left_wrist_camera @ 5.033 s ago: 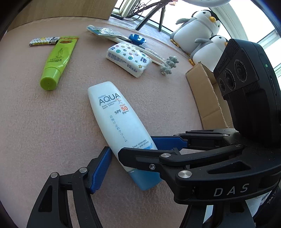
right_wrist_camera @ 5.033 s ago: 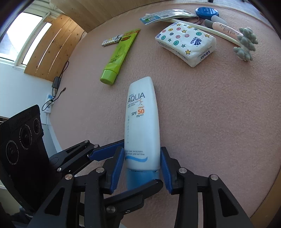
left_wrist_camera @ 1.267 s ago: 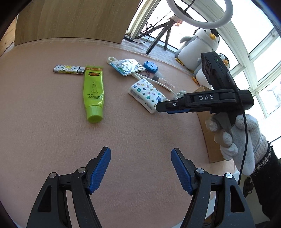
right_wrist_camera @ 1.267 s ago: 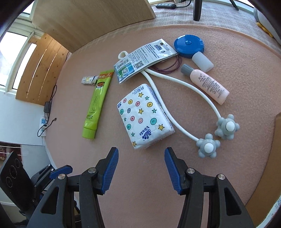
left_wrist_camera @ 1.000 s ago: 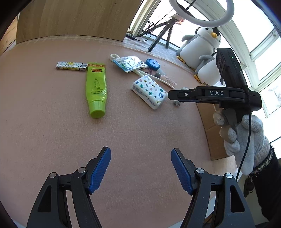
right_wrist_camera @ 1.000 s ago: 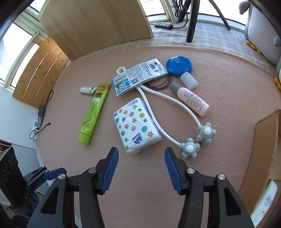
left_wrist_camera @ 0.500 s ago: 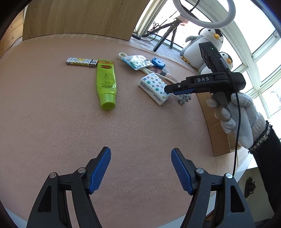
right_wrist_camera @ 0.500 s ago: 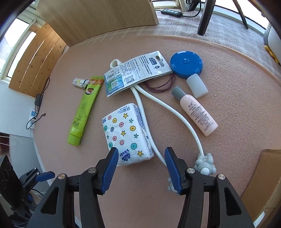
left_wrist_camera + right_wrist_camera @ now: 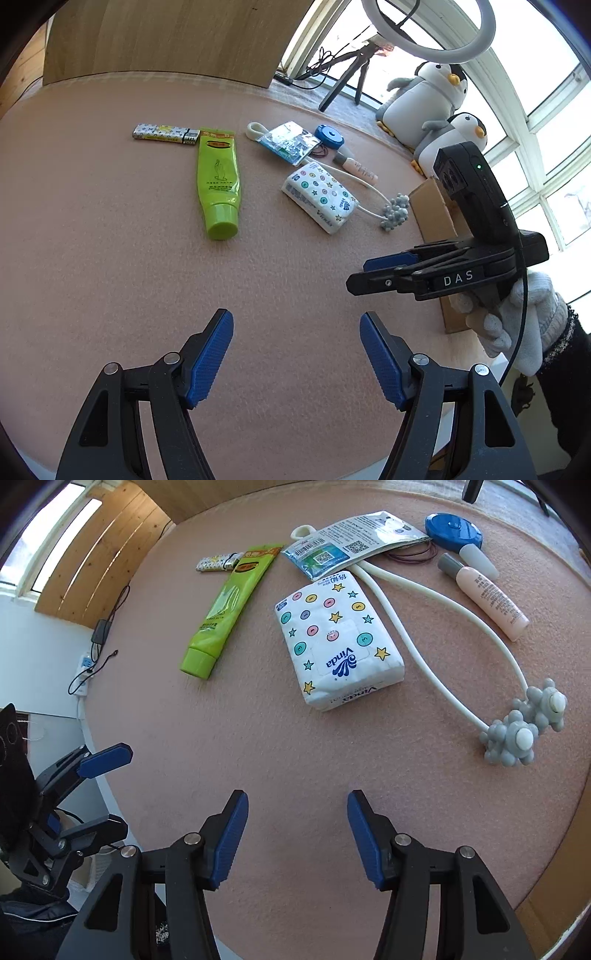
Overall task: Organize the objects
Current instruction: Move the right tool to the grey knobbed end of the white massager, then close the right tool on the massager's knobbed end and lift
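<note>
Right gripper (image 9: 297,834), left gripper (image 9: 296,354): jaws wide, empty.

Bright window daylight, sharp, fisheye-warped edges

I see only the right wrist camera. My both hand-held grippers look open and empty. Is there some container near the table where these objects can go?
Observer: Yes. The left wrist view shows a cardboard box at the right edge of the table, just past the grey massager.
Operator: Is something standing behind that box?
Observer: Two penguin plush toys sit behind it, by the window.
Operator: Where is my right tool relative to it?
Observer: The right hand-held gripper hovers in front of the box, held by a white-gloved hand.
</note>
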Tool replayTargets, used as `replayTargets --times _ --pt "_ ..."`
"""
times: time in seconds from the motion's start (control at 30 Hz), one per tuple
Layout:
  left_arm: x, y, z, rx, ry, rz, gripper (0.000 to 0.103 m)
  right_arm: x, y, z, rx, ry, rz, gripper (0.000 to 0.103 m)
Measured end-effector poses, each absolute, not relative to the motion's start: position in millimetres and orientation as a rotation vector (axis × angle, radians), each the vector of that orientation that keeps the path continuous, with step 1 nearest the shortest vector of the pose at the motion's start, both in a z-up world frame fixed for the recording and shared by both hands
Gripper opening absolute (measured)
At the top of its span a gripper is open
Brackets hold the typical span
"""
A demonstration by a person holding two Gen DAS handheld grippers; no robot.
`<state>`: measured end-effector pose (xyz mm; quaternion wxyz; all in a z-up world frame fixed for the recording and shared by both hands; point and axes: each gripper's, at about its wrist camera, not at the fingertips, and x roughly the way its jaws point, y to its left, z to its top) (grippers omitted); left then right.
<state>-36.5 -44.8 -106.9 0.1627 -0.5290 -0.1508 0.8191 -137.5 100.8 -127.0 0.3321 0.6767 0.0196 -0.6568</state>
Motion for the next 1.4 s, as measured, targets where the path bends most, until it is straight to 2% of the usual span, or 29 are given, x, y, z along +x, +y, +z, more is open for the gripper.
replayTargets --times 0.2,0.3,0.4,0.63,0.7,0.8,0.97,1.1,1.4 --pt "-34 -46 -108 -1.513 -0.429 2.338 0.074 -165 125 -83 1.628 0.036 -2.002 0.051" --pt "-30 -47 -108 -1.517 -0.433 2.342 0.074 -193 142 -75 1.643 0.084 -2.132 0.046" --pt "-26 -50 -107 -1.516 -0.439 2.353 0.074 -213 147 -81 1.688 0.124 -2.147 0.041" --pt "-27 -61 -105 -1.521 -0.469 2.385 0.074 -228 148 -109 1.776 0.251 -2.105 0.038" --pt "-28 -60 -106 -1.525 -0.473 2.383 0.074 -232 146 -117 1.802 0.274 -2.108 0.029" --pt "-28 -56 -106 -1.52 -0.46 2.374 0.074 -235 151 -127 1.872 0.231 -2.083 0.015" --pt "-30 -51 -109 -1.519 -0.462 2.354 0.074 -214 162 -127 1.916 0.065 -1.953 0.015" --pt "-33 -42 -111 -1.522 -0.447 2.334 0.074 -182 161 -132 1.927 0.067 -1.913 0.015" --pt "-48 -4 -118 -1.524 -0.36 2.282 0.074 -110 176 -132 1.918 -0.156 -1.96 0.015"
